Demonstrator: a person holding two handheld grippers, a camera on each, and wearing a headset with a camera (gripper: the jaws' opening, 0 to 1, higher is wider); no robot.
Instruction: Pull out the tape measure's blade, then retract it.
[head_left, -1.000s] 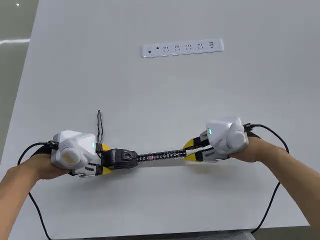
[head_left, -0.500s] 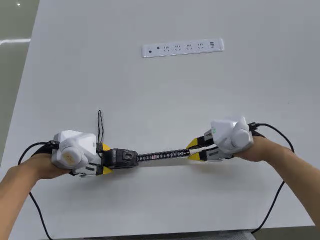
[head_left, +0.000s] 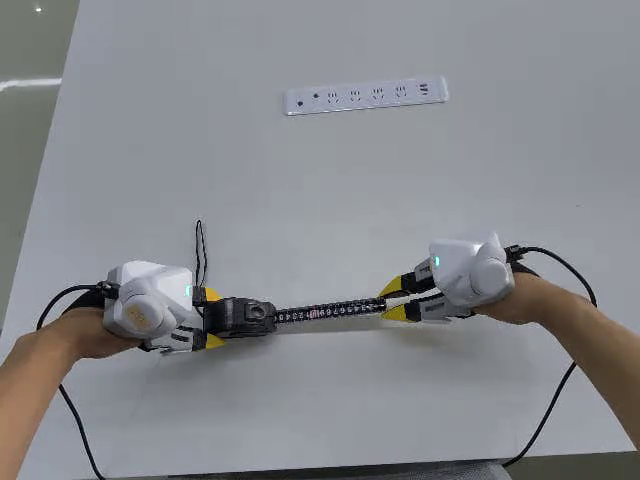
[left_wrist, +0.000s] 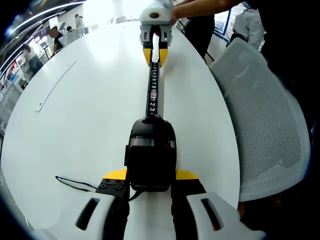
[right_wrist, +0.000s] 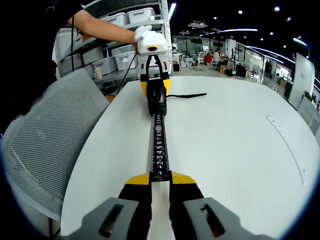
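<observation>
Looks roughly halfway through, maybe a bit less.

Starting at the left: got the left claw (head_left: 212, 318) squeezed onto the back end of the black tape measure case (head_left: 248, 315), closed only as far as the case allows. Holding it low over the white table (head_left: 300, 180), resting on it or just above, can't tell which. Also got a thin black wrist strap (head_left: 198, 250) trailing from the case onto the table.

Moving right: got the blade (head_left: 325, 311) drawn out in a straight line between the two claws, with printed digits readable in both gripper views.

Further right: got the right claw (head_left: 392, 301) pinched almost fully closed on the very tip of the blade.

So, pull-out underway or close to done, hard to judge how much further to go. Left to do, going by the task: feeding the blade back into the case, preferably eased in rather than let snap.

Container-wise, only got the case itself to talk about, presumably with the rest of the blade coiled up inside.

Way off at the far side of the table, got a white power strip (head_left: 366, 96), well apart from everything else.
</observation>
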